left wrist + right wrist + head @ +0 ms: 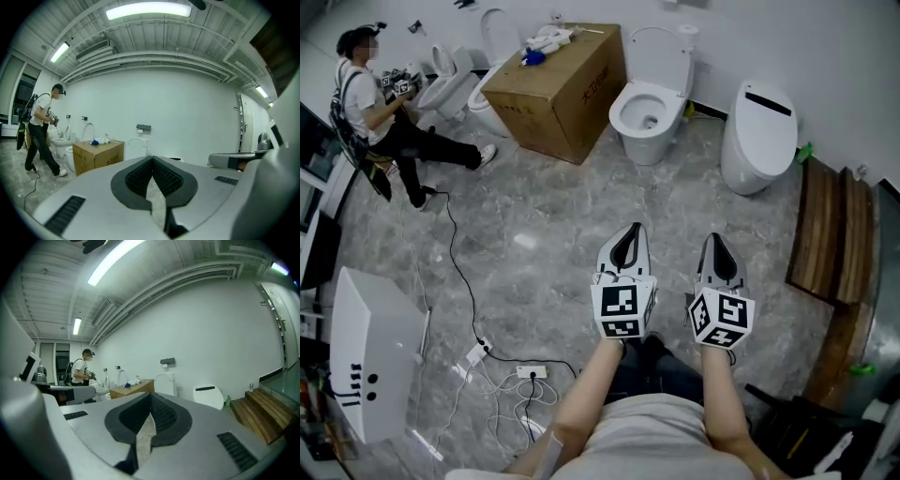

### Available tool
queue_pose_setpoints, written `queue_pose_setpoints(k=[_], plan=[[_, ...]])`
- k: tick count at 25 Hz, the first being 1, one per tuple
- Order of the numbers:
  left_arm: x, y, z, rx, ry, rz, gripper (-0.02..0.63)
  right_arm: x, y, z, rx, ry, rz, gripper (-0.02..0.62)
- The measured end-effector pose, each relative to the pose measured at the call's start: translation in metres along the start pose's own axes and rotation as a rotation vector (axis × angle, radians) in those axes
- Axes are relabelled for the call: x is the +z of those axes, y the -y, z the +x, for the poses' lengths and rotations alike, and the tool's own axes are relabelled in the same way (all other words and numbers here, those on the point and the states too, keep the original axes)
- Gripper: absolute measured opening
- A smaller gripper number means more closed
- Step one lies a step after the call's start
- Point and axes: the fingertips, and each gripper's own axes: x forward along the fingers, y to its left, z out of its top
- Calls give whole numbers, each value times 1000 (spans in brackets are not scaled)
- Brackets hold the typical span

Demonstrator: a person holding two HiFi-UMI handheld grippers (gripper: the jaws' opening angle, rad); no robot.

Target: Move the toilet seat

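Left gripper (629,232) and right gripper (716,241) closed tight, empty
Open toilet (649,108) well ahead, cardboard box (567,89) ahead-left, clutter (546,42) on top

Print on cardboard box (555,92) side, too sm. to read.

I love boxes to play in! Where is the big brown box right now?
In the head view the cardboard box stands at the top, by the back wall, just left of the open toilet.
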Motion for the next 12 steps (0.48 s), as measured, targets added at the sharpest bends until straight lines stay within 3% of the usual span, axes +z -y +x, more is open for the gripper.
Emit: queue_pose_setpoints(k=[12], plan=[[-2,2,15,34,-15,-15,15,-11,5,20,64,-49,27,15]])
